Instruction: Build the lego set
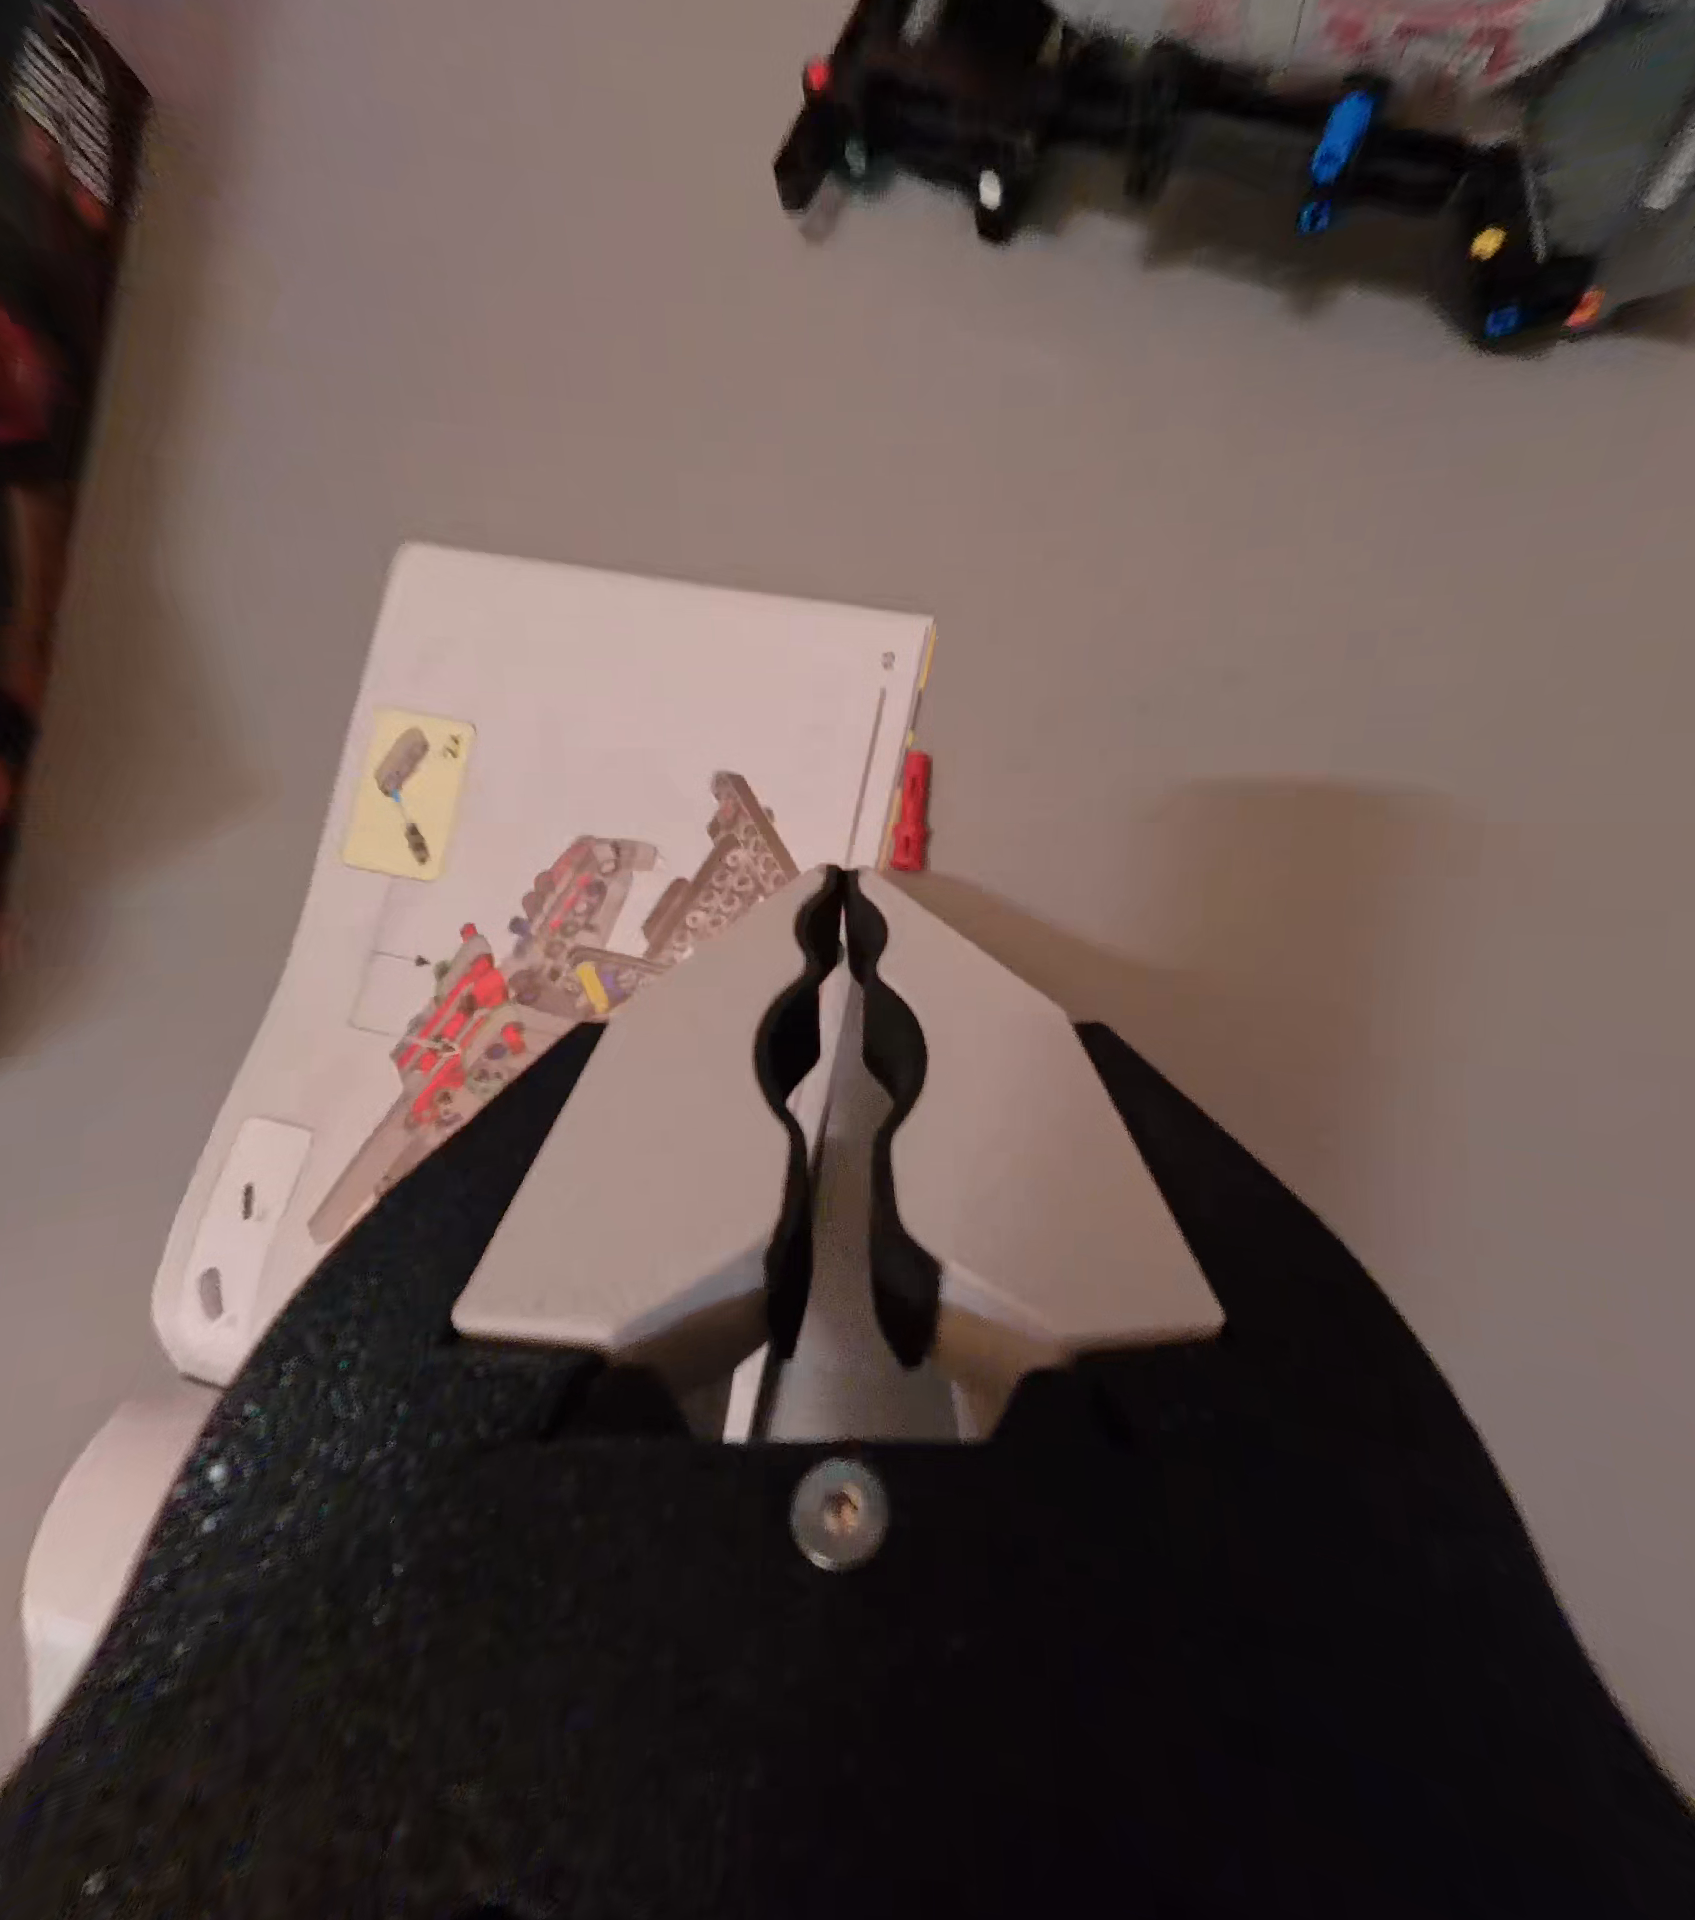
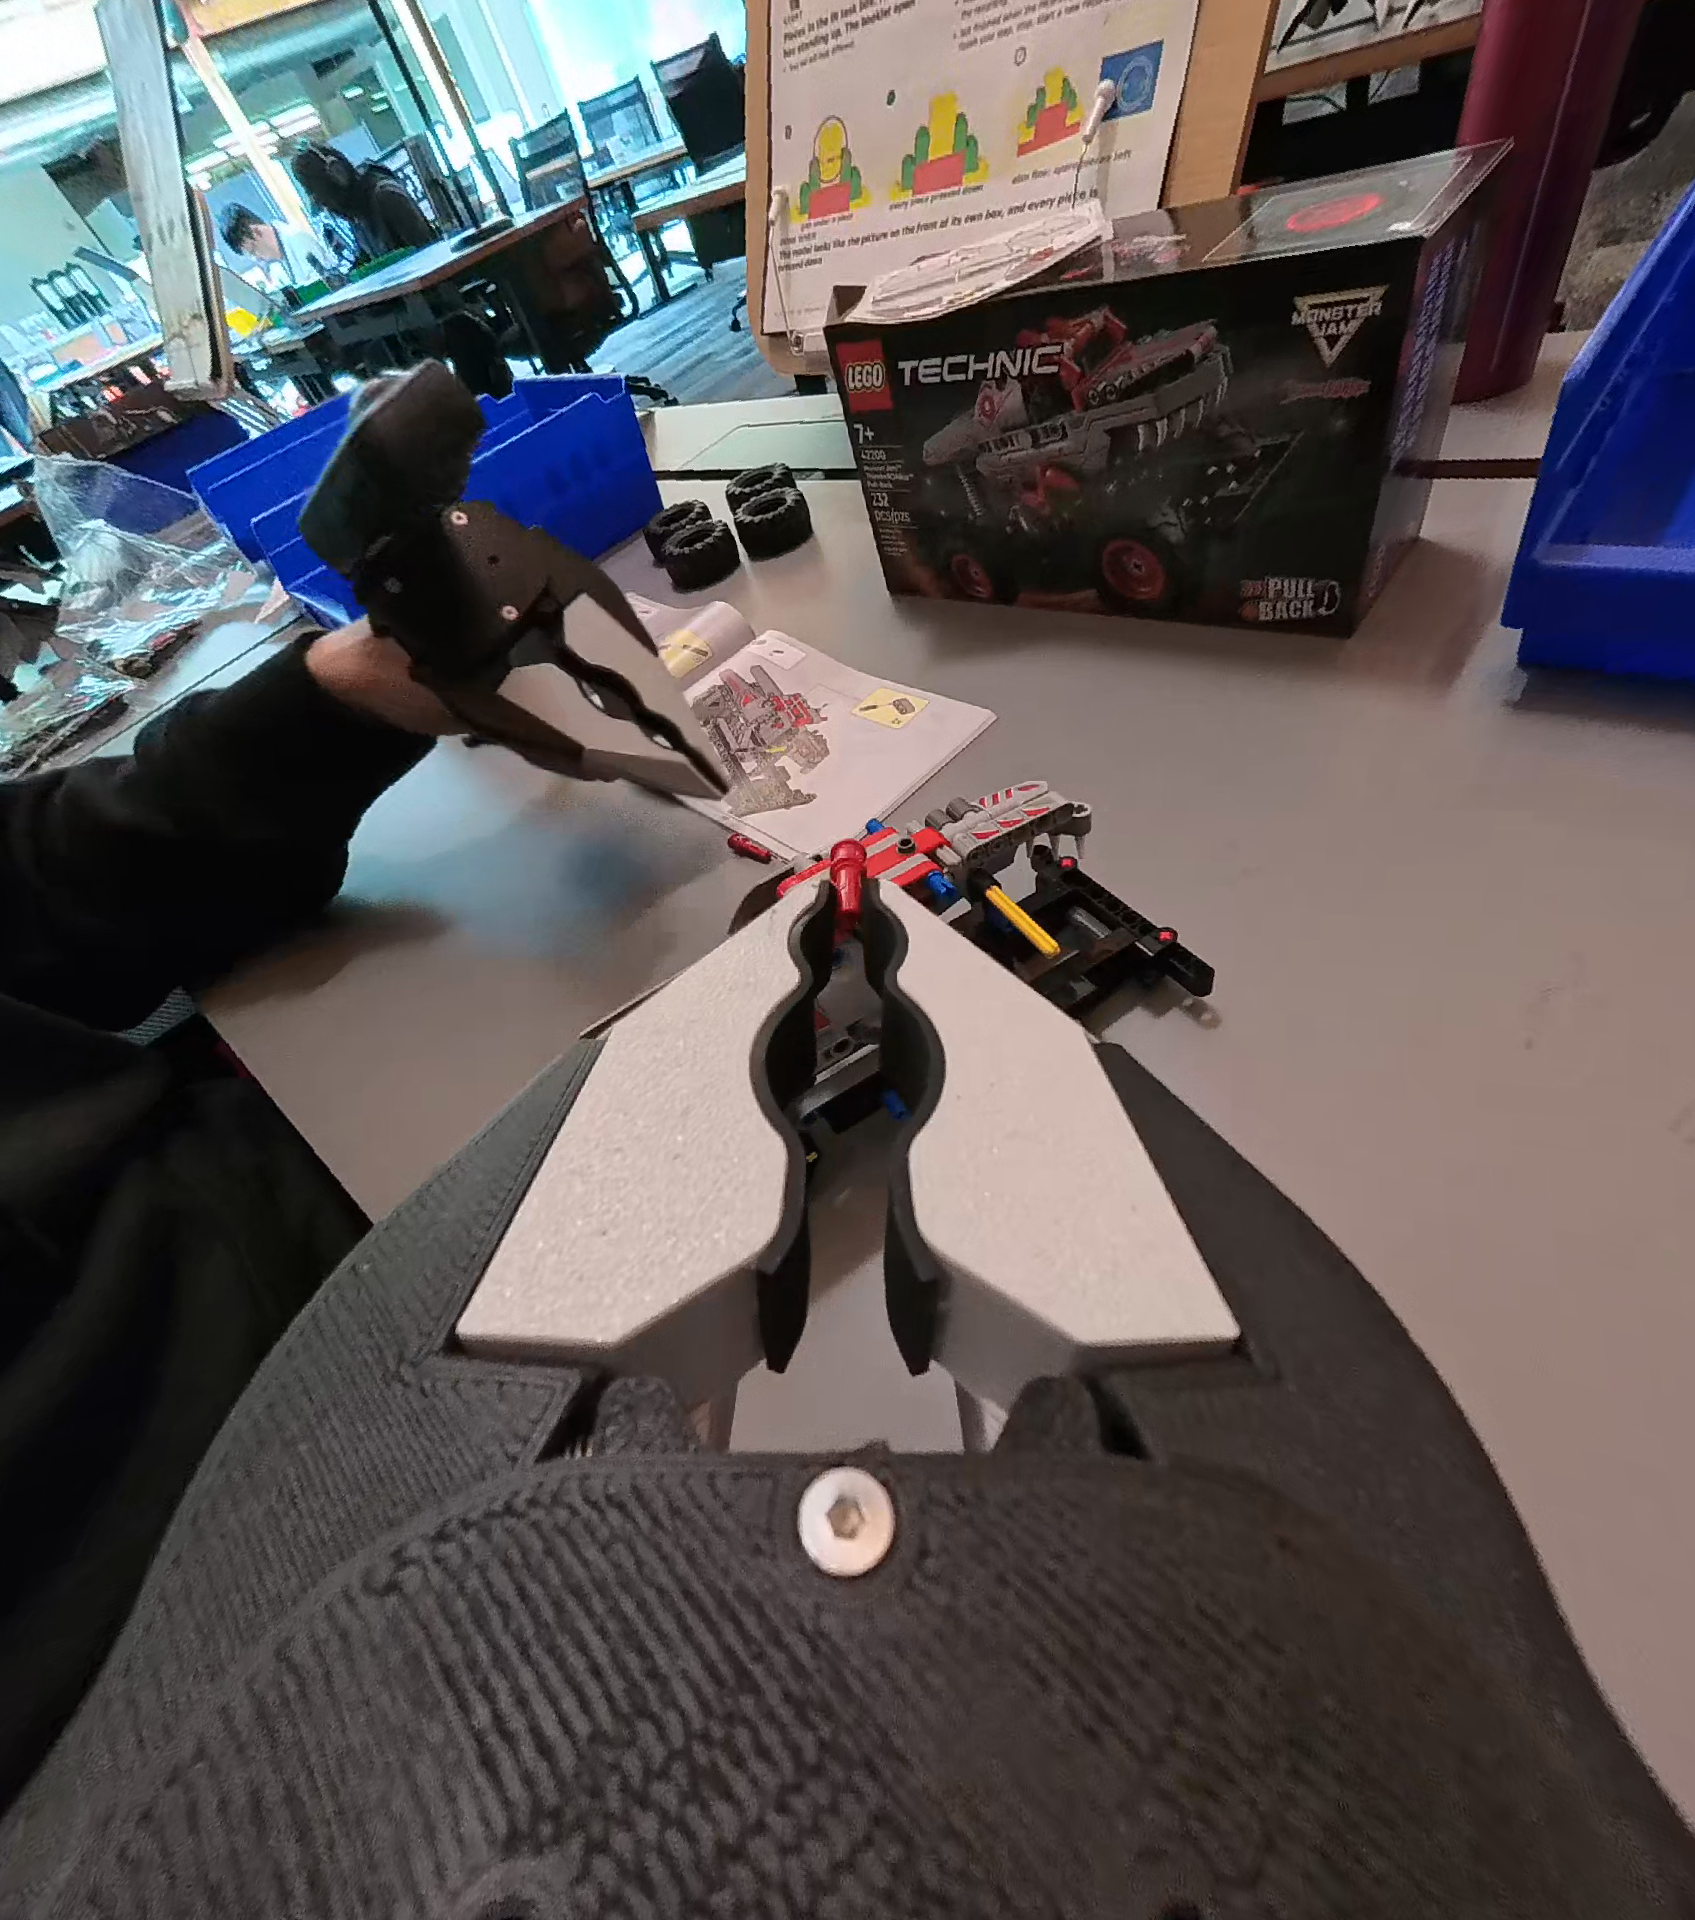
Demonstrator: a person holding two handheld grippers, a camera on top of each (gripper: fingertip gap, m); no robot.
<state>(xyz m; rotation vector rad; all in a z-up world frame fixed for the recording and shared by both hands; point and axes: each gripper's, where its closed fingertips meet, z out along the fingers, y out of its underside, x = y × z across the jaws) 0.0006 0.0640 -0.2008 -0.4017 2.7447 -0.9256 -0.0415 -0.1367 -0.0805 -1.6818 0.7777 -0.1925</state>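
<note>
Your right gripper (image 2: 848, 902) is nearest, and its jaws pinch a small red pin (image 2: 845, 878) at the very tips. Just past it, the half-built truck (image 2: 1030, 899) lies on the grey table (image 2: 1342, 935), with red, grey and black parts and a yellow rod sticking out. It has no wheels on it yet, so I think you are only partway done. To the left, your left gripper (image 1: 841, 875) has its jaws closed together, with its tips at the near edge of the open instruction booklet (image 1: 614, 707); I cannot tell if it pinches the page. Another red pin (image 1: 914, 812) lies just beside the booklet. Farther back, four black tires (image 2: 731, 522) wait near the set's box (image 2: 1134, 436). Blue bins (image 2: 1674, 488) sit far right and far left.
</note>
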